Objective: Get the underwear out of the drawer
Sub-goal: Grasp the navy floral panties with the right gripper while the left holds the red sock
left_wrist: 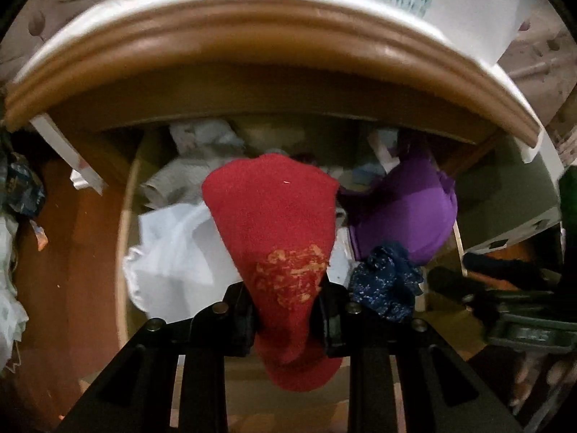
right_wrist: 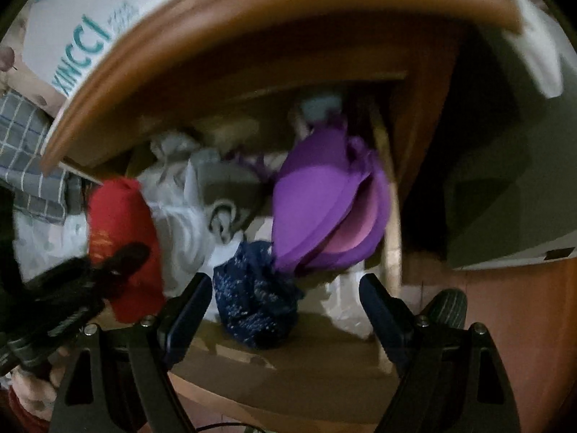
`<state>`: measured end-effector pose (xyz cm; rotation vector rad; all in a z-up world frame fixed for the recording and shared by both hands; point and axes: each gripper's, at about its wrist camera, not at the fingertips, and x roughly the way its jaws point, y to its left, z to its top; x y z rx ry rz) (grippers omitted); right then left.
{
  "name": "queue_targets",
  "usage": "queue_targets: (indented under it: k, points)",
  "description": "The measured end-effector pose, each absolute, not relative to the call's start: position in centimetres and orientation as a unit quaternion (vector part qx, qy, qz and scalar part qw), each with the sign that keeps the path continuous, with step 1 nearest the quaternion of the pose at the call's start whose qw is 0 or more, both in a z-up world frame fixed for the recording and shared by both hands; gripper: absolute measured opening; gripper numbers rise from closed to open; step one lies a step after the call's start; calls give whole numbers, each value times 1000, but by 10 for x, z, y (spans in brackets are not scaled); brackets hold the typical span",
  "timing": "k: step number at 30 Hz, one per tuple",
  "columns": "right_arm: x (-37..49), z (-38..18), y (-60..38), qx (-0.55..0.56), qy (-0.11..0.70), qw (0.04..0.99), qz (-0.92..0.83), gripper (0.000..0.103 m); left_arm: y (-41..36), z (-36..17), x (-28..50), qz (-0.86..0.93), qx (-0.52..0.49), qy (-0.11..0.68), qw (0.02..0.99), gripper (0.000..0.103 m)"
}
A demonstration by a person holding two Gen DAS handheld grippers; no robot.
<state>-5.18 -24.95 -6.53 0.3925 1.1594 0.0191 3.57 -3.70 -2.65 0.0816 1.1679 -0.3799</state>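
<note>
Clamping the red underwear [left_wrist: 274,238] between its pads, the left gripper [left_wrist: 285,310] hangs over the open drawer [right_wrist: 391,223]. The right gripper [right_wrist: 285,303] gapes empty, a dark blue speckled garment [right_wrist: 252,288] between its fingers. Beyond lie white cloths [left_wrist: 173,249], then a purple bra [right_wrist: 324,209] against the drawer's right wall, under the brown overhanging edge [left_wrist: 252,32].

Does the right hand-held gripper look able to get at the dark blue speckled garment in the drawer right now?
Probably yes. The right hand-held gripper is open and empty, and the dark blue speckled garment lies on top just ahead, between its fingers. The purple bra sits just behind it, not covering it.
</note>
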Motion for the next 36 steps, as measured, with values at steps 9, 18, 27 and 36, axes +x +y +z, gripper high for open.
queue_targets:
  k: [9, 18, 27, 36]
  points:
    - [-36, -93, -221, 192, 599, 777, 9, 86, 1, 1, 34, -169, -17, 525, 834, 24]
    - [-14, -109, -194, 129, 644, 754, -23, 86, 26, -1, 44, -163, -47, 537, 827, 24]
    - [7, -122, -178, 90, 683, 724, -39, 86, 38, 2, 46, -156, -62, 534, 829, 24]
    - [31, -142, -169, 70, 711, 699, -36, 82, 40, 4, 47, -166, -67, 536, 825, 24]
